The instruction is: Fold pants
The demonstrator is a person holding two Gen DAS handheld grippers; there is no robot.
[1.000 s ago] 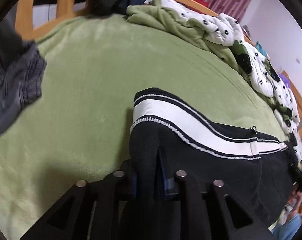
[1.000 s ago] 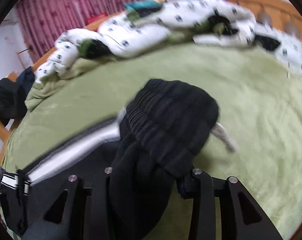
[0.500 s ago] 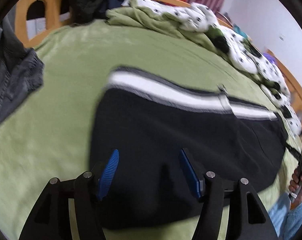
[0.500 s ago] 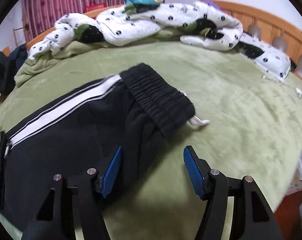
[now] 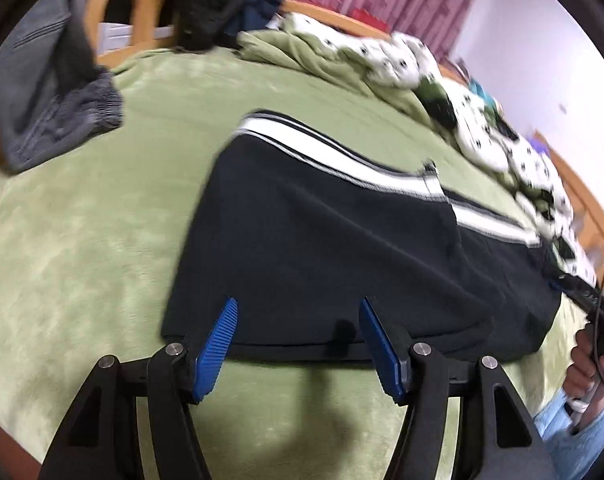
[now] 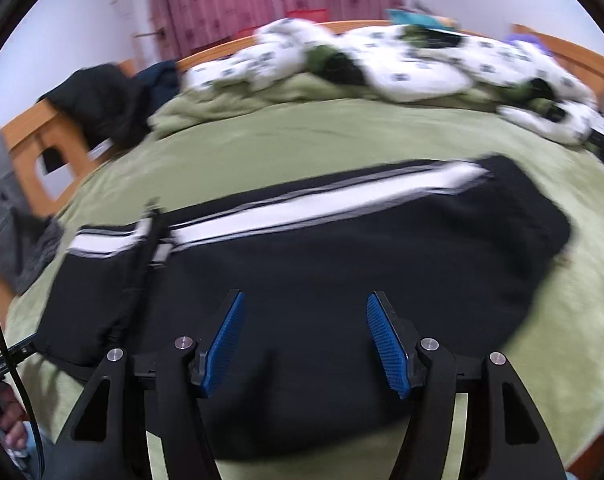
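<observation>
1. Pants [image 5: 342,240], black with a white side stripe [image 5: 334,156], lie flat across the middle of both frames on the green blanket [image 5: 81,240], spread lengthwise with the stripe along the far edge.
2. In the right wrist view the same pants [image 6: 322,272] fill the centre; the dark waistband end sits toward the right of the frame and a folded-over end toward the left, where one layer overlaps another by a zip.
3. The left gripper [image 5: 297,340] has its jaws apart and empty; the blue pads [image 5: 215,340] hover over the near hem at the bottom centre, not pinching the cloth.
4. The right gripper [image 6: 306,340] likewise stands open with nothing between its pads, above the black fabric at the bottom centre.
5. Judging from the layers, at least 1 fold looks done: leg laid on leg, and an end turned back on itself near the zip. The bundle is long, so 1 or 2 more folds across its length seem left.
6. The person's hand [image 5: 590,356] holds the other handle at the lower right edge of the left view.
7. Nearby: a grey garment [image 5: 49,108] at the upper left, a spotted quilt [image 6: 402,64] bunched along the top, and dark clothes [image 6: 101,100] draped on the wooden bed frame [image 6: 33,148].
</observation>
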